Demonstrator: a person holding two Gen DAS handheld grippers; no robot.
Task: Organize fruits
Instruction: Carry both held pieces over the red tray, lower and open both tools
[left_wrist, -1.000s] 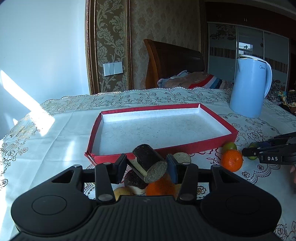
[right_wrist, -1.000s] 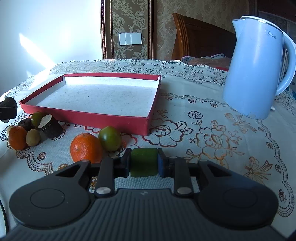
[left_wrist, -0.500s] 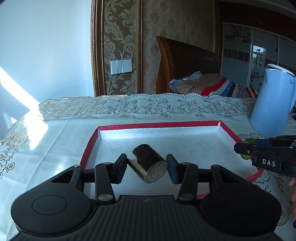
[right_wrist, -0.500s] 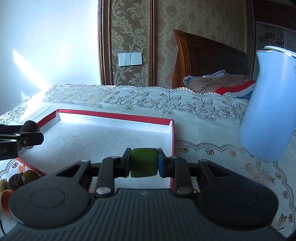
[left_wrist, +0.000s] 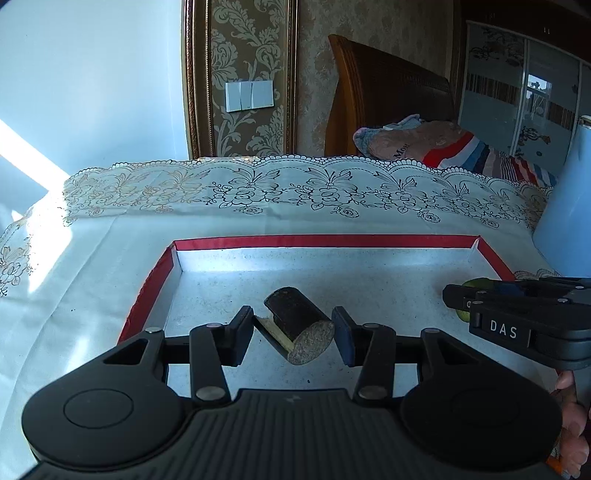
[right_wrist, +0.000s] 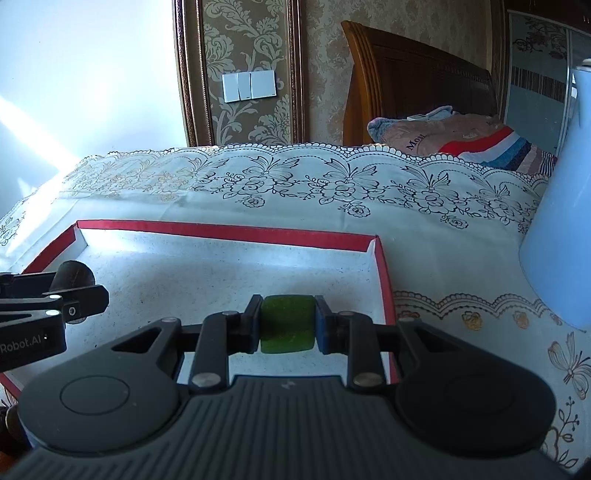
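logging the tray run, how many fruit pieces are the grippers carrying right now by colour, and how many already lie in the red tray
dark brown piece: 1, in the left gripper
green fruit: 1, in the right gripper
lying in the red tray: 0
total carried: 2

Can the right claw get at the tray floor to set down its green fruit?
Probably yes. The right claw, shut on the green fruit, hangs over the tray near its right wall, and the floor under it looks bare. The left claw sits off to the side, not in the way.
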